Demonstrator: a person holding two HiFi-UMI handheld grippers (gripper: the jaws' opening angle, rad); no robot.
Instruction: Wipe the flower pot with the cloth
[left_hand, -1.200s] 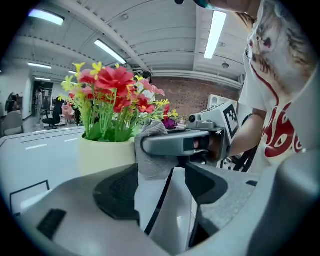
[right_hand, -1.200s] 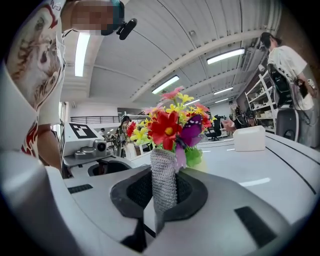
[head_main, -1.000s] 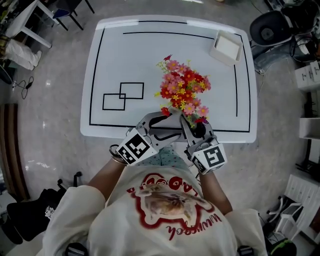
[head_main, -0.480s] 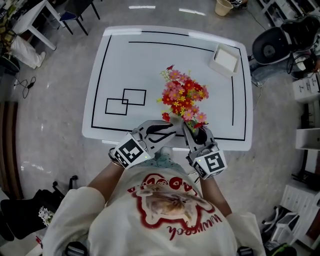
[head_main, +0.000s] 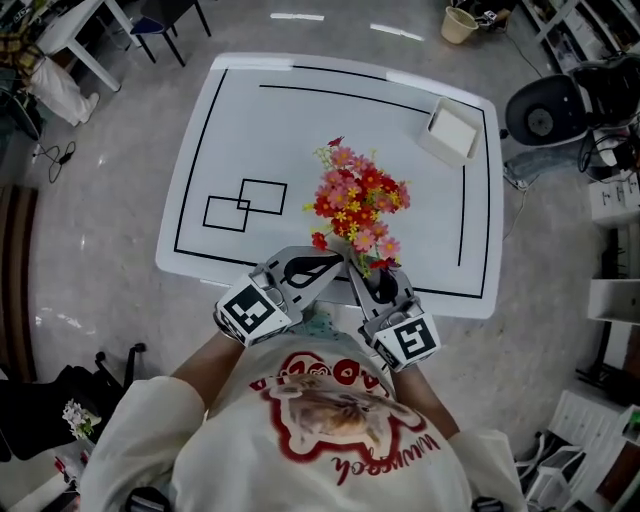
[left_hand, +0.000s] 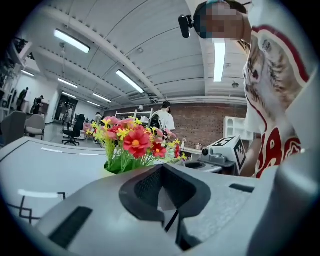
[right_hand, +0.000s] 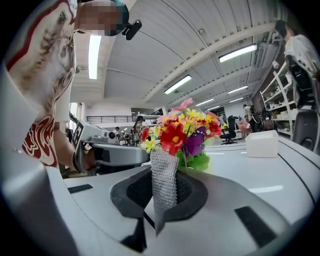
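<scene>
A bunch of red, pink and yellow artificial flowers (head_main: 358, 205) stands near the front edge of the white table (head_main: 250, 120); its pot is hidden under the blooms and behind the jaws. My right gripper (head_main: 352, 270) is shut on a strip of grey knit cloth (right_hand: 164, 180) that sticks up between the pads, right in front of the flowers (right_hand: 185, 134). My left gripper (head_main: 333, 262) has just been closing and is shut beside the flowers (left_hand: 131, 142), its tips close to the right gripper's. A pale patch shows in its hollow (left_hand: 165, 172); whether that is cloth I cannot tell.
A white rectangular box (head_main: 452, 130) sits at the table's far right corner. Two overlapping black rectangle outlines (head_main: 245, 205) are marked on the table's left. Chairs, shelves and a cup (head_main: 460, 22) stand on the floor around the table.
The left gripper's jaws, wide apart a second ago, have come together and it has lifted slightly by the flowers. The right gripper keeps its hold on the cloth and has barely moved.
</scene>
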